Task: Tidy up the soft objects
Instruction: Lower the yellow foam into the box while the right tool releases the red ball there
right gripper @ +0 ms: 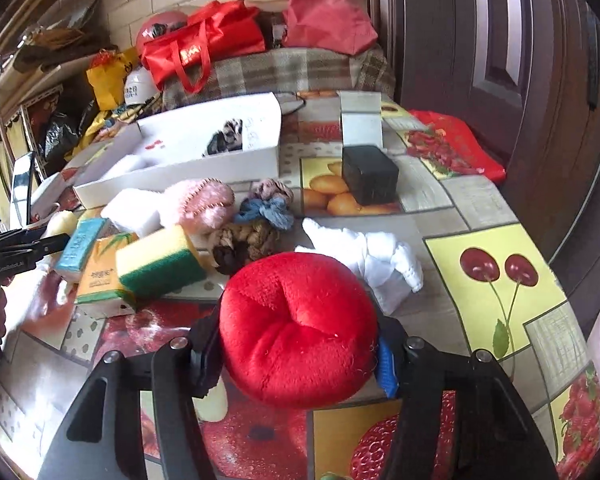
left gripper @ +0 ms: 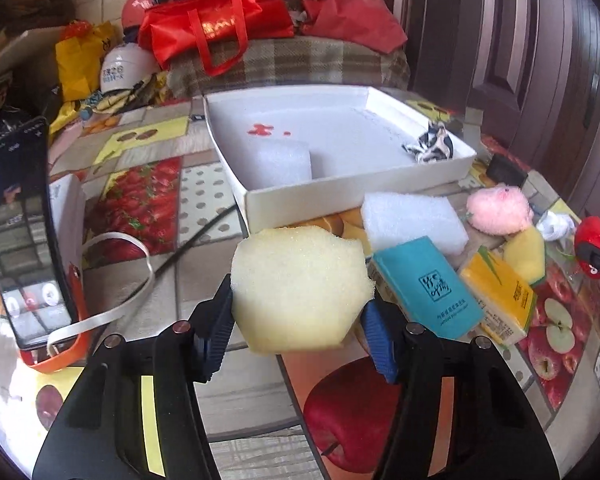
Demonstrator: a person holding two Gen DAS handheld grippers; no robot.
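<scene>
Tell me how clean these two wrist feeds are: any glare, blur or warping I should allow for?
Left wrist: fisheye bends the white box and phone; the tablecloth shows glare; the pale yellow sponge is sharp. Right wrist: dark vignette corners; the red plush is sharp; the shelves at left are dim.

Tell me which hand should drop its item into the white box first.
Left, probably. The left gripper holds the yellow sponge directly facing the white box; the right gripper, holding the red plush, sits farther off behind clutter.

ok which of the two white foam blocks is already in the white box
The smaller white foam block, in the white box's near corner. The bigger white foam block lies outside on the tablecloth.
</scene>
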